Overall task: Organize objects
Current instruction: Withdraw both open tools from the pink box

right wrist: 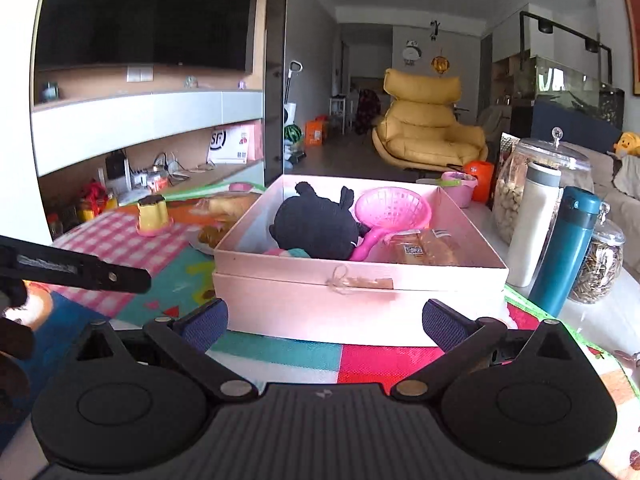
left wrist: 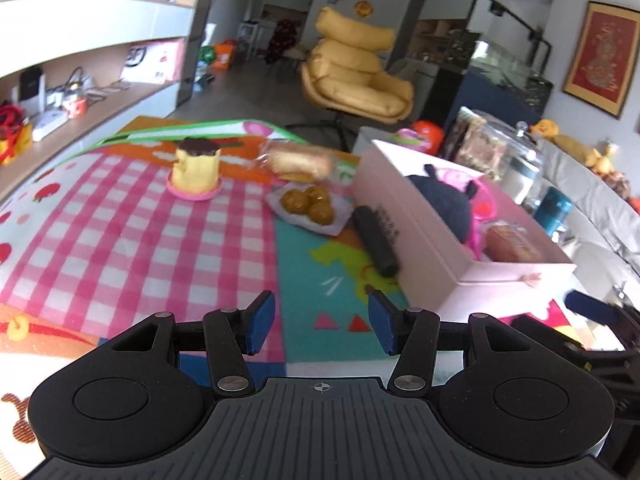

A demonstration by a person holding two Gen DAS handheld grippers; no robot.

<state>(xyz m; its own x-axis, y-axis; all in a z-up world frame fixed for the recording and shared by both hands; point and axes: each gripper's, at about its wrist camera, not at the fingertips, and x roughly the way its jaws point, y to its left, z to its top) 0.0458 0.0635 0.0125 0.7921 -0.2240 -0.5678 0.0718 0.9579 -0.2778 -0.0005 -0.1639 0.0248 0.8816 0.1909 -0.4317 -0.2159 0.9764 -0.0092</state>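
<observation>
A pink box (right wrist: 360, 292) (left wrist: 420, 248) stands on the colourful mat and holds a black plush toy (right wrist: 316, 226), a pink strainer (right wrist: 394, 210) and a wrapped bread (right wrist: 428, 250). My right gripper (right wrist: 324, 322) is open and empty just in front of the box. My left gripper (left wrist: 321, 326) is open and empty above the mat, left of the box. Ahead of it lie a black cylinder (left wrist: 374, 240), a plate of brown balls (left wrist: 308, 204), a wrapped bun (left wrist: 300, 162) and a yellow pudding toy (left wrist: 196, 172).
Right of the box stand a white flask (right wrist: 534, 224), a teal flask (right wrist: 566, 250) and glass jars (right wrist: 600, 268). A shelf unit (right wrist: 140, 128) is at the left and a yellow armchair (right wrist: 428, 128) behind. The left gripper's body (right wrist: 76, 270) shows at left.
</observation>
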